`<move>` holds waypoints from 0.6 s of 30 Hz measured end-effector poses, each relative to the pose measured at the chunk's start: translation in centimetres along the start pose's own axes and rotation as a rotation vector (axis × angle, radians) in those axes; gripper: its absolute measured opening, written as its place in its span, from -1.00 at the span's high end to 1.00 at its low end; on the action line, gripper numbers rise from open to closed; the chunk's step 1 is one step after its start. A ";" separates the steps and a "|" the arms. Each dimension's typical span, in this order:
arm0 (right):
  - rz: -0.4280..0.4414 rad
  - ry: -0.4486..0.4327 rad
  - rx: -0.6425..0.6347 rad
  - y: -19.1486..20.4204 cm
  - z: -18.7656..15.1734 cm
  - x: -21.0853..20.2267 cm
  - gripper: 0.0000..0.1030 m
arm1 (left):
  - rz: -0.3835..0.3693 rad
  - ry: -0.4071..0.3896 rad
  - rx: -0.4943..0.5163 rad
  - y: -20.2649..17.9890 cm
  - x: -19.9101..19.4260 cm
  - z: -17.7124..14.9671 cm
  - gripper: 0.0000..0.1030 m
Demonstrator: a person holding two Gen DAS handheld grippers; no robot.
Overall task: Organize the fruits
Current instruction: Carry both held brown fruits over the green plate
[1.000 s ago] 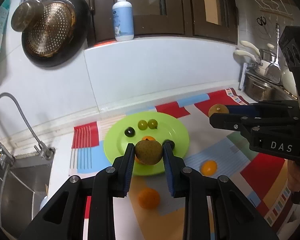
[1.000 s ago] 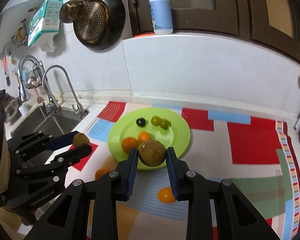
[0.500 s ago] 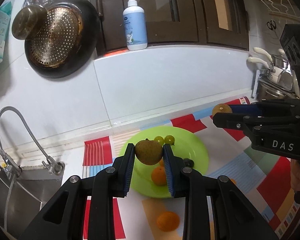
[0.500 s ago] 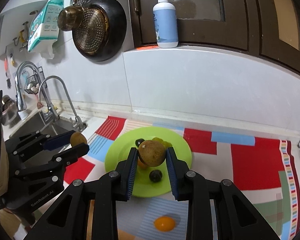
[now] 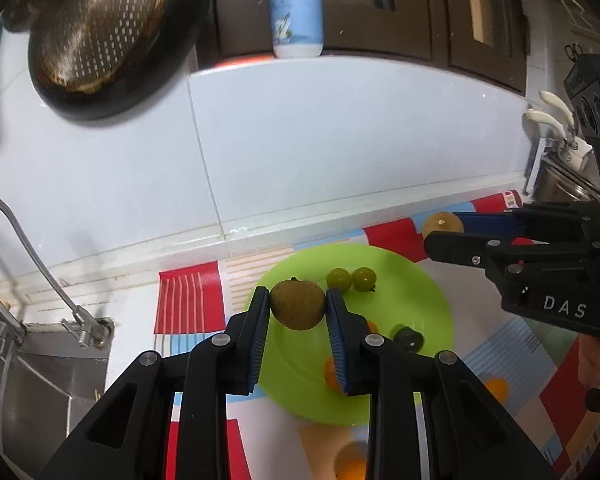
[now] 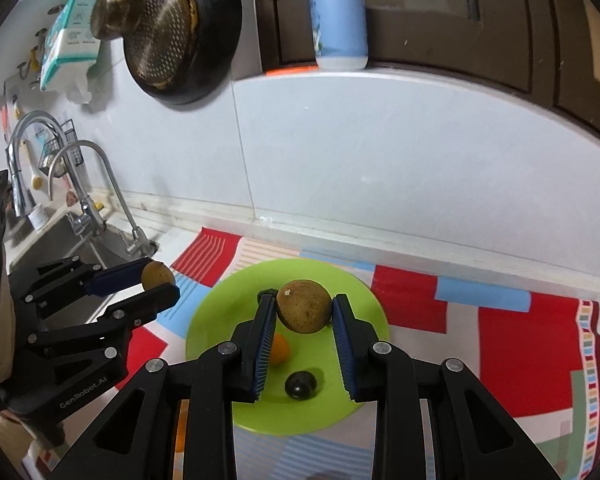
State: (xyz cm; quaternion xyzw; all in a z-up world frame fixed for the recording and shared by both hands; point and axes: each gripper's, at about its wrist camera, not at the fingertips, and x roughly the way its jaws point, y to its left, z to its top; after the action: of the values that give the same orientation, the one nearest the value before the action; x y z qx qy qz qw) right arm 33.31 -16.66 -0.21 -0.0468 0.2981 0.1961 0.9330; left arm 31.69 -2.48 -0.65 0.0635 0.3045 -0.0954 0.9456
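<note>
My left gripper [image 5: 298,312] is shut on a brown round fruit [image 5: 298,309] and holds it above the left part of the green plate [image 5: 424,308]. My right gripper [image 6: 304,314] is shut on another brown round fruit [image 6: 303,311] above the same plate [image 6: 216,320]. On the plate lie two green grapes [image 5: 351,279], a dark grape [image 5: 408,339] and an orange fruit [image 6: 279,350]. Each gripper shows in the other's view: the right one [image 5: 444,227] at the right, the left one [image 6: 158,278] at the left.
A colourful mat [image 6: 520,340] covers the counter. Loose orange fruits lie on it in front of the plate [image 5: 496,388], [image 5: 352,470]. A sink with taps [image 6: 84,216] is at the left. A pan [image 6: 180,32] hangs on the wall; a bottle [image 6: 338,16] stands on the ledge.
Both grippers have risen and moved forward toward the wall, each still holding its brown fruit. The plate now lies lower and closer in both views.
</note>
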 end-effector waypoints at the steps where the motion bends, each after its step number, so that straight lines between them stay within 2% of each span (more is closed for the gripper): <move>1: 0.006 0.013 -0.004 0.0 0.1 0.7 0.42 | 0.000 0.008 -0.004 0.2 0.5 0.0 0.44; 18: 0.070 0.128 -0.036 -0.3 0.7 7.9 0.42 | -0.021 0.118 -0.037 2.4 6.7 -1.1 0.44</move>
State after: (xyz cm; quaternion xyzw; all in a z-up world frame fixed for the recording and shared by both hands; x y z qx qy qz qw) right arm 39.66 -14.11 -4.23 -0.0657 0.3550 0.2304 0.9037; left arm 36.96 -0.90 -5.31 0.0483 0.3623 -0.0958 0.9259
